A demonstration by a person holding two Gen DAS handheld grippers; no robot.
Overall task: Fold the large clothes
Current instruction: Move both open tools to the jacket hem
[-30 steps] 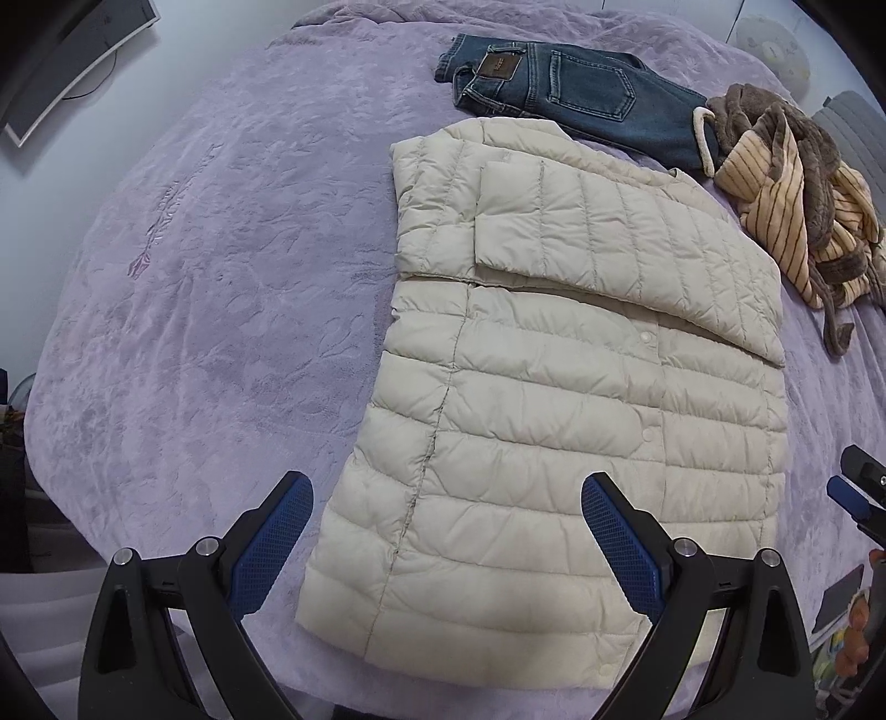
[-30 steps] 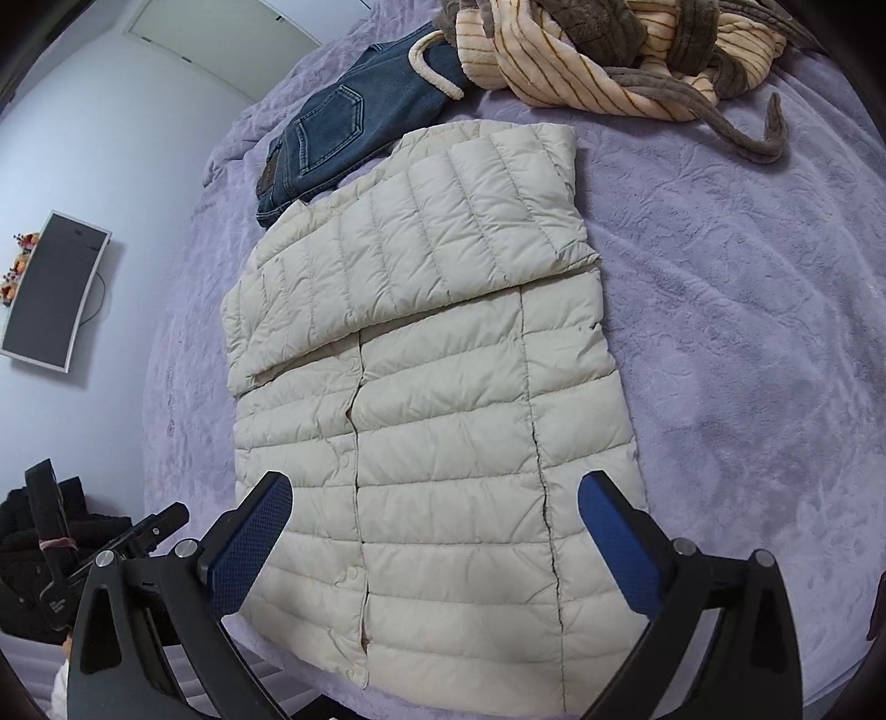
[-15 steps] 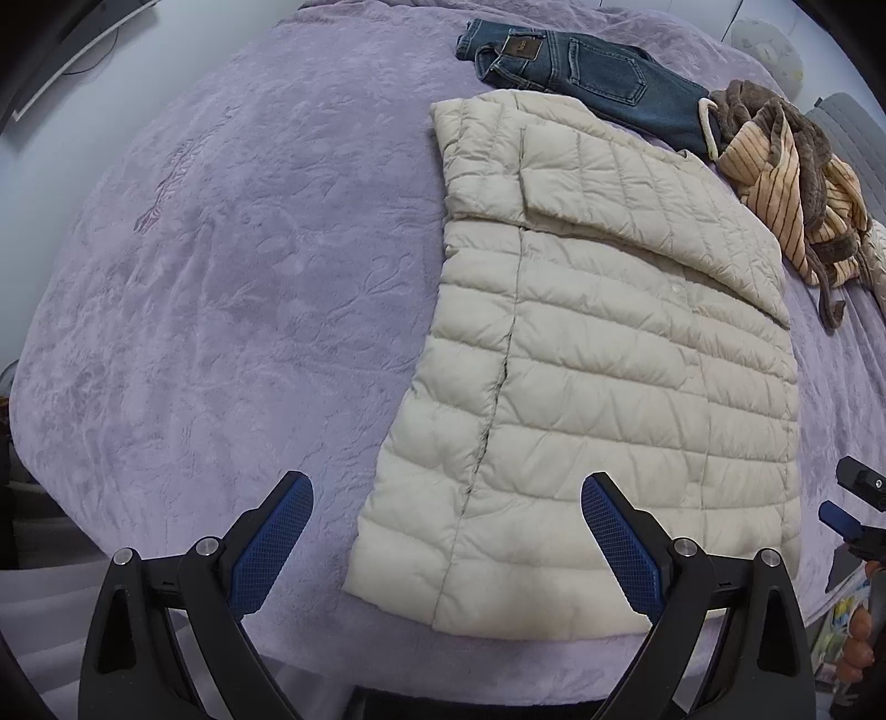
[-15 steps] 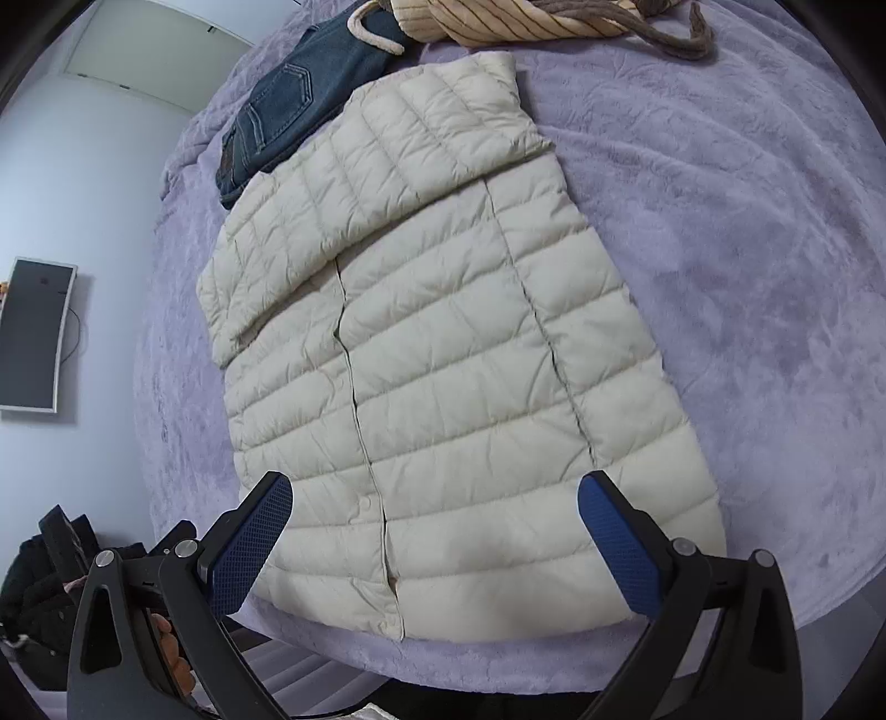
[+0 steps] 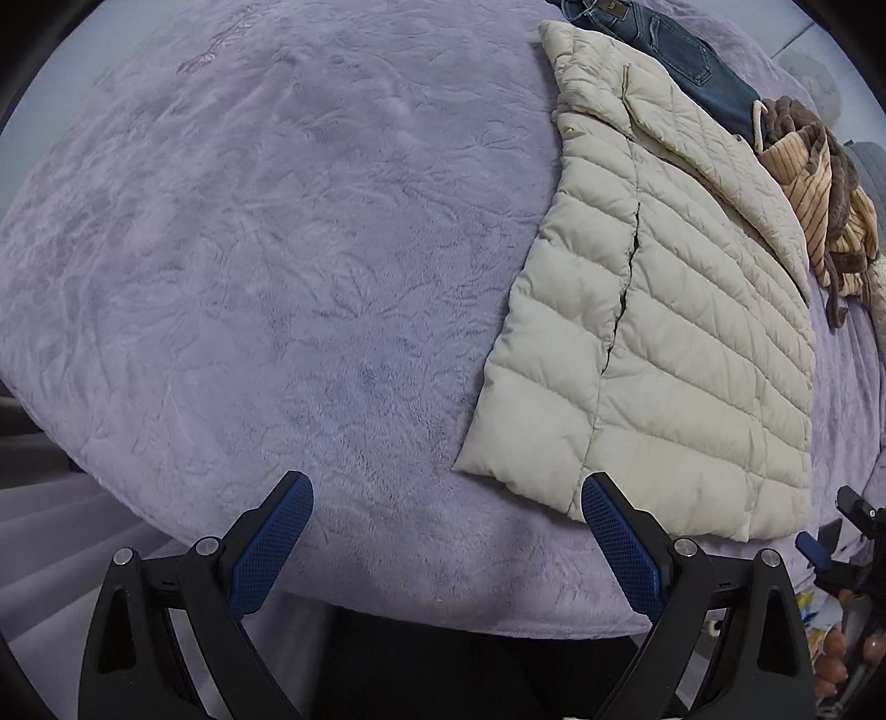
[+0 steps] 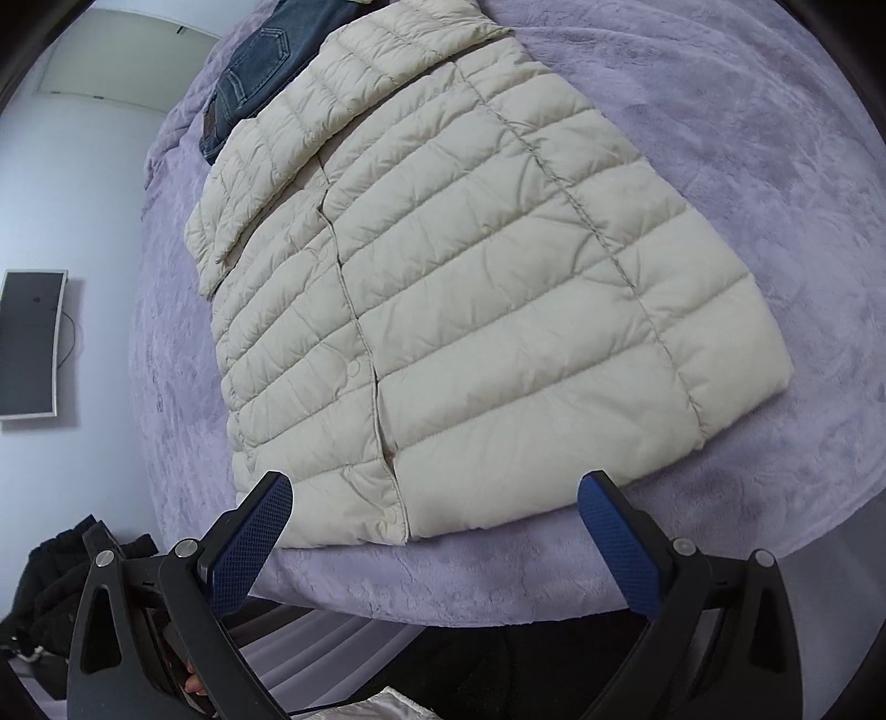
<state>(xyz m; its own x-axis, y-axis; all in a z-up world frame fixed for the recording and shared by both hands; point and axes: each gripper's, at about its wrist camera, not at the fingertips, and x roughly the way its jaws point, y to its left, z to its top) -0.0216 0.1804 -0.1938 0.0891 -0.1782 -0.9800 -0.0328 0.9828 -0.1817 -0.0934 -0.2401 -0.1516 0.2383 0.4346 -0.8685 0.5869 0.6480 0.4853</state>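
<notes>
While both grippers hang open and empty over the near edge of the bed [image 5: 232, 288], the jacket [image 6: 459, 266] lies flat on the purple cover, front up, with its sleeves already folded across the chest at the far end. Its long axis runs from the hem, nearest the jaws, away toward the collar at about 11 o'clock in the right wrist view and about 1 o'clock in the left.

The right gripper [image 6: 434, 545] is the nearer one: the hem sits just beyond its jaws, roughly centred between them, and its left pad overlaps the hem's left corner in the picture. The left gripper [image 5: 446, 548] points mostly at bare cover, with the jacket off at 1 to 2 o'clock and only the near left hem corner just above its right pad. Jaws of both are spread wide, gripping nothing.

Jeans [image 5: 670, 41] and a striped garment [image 5: 814, 194] lie beyond the collar, near the jacket's far end.

The likely next move is a grasp on the two hem corners, to carry the hem up toward the collar; the left gripper would need to shift right first.
</notes>
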